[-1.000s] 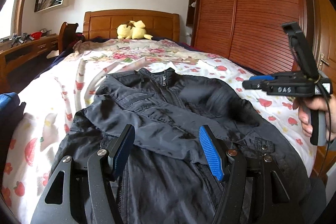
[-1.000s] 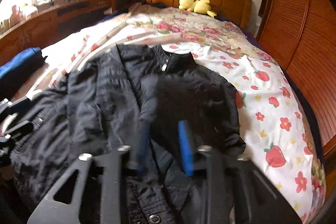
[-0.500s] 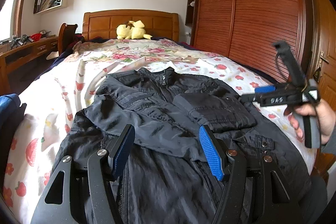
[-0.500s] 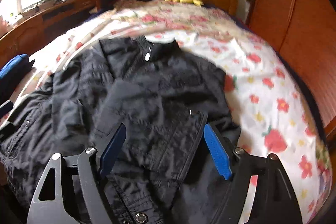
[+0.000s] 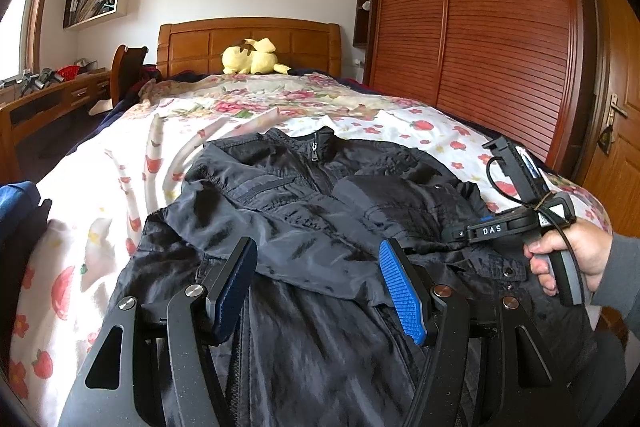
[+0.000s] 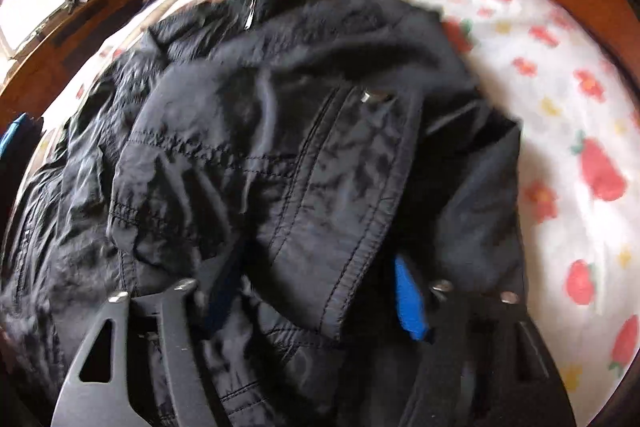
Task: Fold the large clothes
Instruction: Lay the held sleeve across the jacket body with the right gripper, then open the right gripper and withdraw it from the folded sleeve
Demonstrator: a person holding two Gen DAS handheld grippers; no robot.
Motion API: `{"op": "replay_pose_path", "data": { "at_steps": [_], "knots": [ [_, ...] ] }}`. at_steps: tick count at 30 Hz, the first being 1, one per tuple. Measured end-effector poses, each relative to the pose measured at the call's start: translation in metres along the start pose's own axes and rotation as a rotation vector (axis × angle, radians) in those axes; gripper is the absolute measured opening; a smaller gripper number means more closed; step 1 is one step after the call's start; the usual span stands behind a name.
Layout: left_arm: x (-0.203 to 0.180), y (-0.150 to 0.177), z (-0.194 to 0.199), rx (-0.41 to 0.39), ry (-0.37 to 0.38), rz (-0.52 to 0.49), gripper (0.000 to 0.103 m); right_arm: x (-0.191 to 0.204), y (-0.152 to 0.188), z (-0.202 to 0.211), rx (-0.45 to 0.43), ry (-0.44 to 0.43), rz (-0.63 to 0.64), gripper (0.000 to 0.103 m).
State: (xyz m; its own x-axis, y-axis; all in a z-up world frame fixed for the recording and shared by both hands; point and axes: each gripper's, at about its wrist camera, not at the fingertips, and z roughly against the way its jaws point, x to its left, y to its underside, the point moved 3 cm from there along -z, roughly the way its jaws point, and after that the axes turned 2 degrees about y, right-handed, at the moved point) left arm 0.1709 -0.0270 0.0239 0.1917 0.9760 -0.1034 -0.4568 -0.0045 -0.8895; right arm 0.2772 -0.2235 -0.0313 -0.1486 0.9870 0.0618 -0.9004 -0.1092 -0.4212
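A black jacket (image 5: 320, 211) lies face up on the bed, collar toward the headboard, both sleeves folded across its front. My left gripper (image 5: 320, 291) is open and empty, held above the jacket's lower left part. My right gripper (image 6: 312, 291) is open and low over the jacket (image 6: 280, 131), its fingers on either side of the folded right sleeve's cuff; the view is blurred. In the left wrist view the right gripper (image 5: 460, 234) shows at the jacket's right edge, held by a hand.
The bed has a floral sheet (image 5: 120, 187) and a wooden headboard (image 5: 248, 39) with a yellow plush toy (image 5: 252, 61). A slatted wooden wardrobe (image 5: 500, 27) lines the right side. A desk (image 5: 40, 103) stands left. A blue object (image 5: 16, 211) lies at the bed's left edge.
My right gripper opened, let go of the right sleeve now lying across the jacket's chest, and dropped low toward the jacket. My left gripper has stayed in place.
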Motion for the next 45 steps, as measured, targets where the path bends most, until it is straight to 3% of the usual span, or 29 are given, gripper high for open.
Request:
{"op": "replay_pose_path", "data": {
  "at_steps": [3,5,13,22,26,32,36,43,45],
  "knots": [
    [0.002,0.000,0.001,-0.002,0.005,0.011,0.066,0.006,-0.005,0.013,-0.026,0.032,0.051,0.024],
    [0.002,0.001,0.002,-0.002,0.005,0.014,0.066,0.010,-0.008,0.024,-0.054,0.056,0.092,0.020],
    [0.000,0.002,0.002,0.000,-0.004,0.003,0.066,0.025,-0.026,0.085,-0.225,0.156,0.188,0.017],
    [0.004,-0.001,0.015,-0.014,-0.019,0.005,0.066,0.077,-0.045,0.137,-0.376,0.071,0.269,0.016],
    [0.009,0.000,0.021,-0.016,-0.039,0.007,0.066,0.112,-0.041,0.154,-0.424,-0.013,0.318,0.016],
    [0.019,0.000,0.031,-0.018,-0.066,0.024,0.066,0.160,-0.017,0.164,-0.430,-0.141,0.396,0.016],
    [0.025,0.000,0.036,-0.020,-0.084,0.035,0.066,0.176,-0.004,0.163,-0.408,-0.183,0.419,0.016],
    [0.029,0.003,0.040,-0.016,-0.101,0.043,0.066,0.166,0.010,0.151,-0.372,-0.154,0.410,0.017],
    [0.028,0.005,0.039,-0.007,-0.103,0.039,0.066,0.157,0.014,0.146,-0.363,-0.138,0.388,0.025]
  ]
}}
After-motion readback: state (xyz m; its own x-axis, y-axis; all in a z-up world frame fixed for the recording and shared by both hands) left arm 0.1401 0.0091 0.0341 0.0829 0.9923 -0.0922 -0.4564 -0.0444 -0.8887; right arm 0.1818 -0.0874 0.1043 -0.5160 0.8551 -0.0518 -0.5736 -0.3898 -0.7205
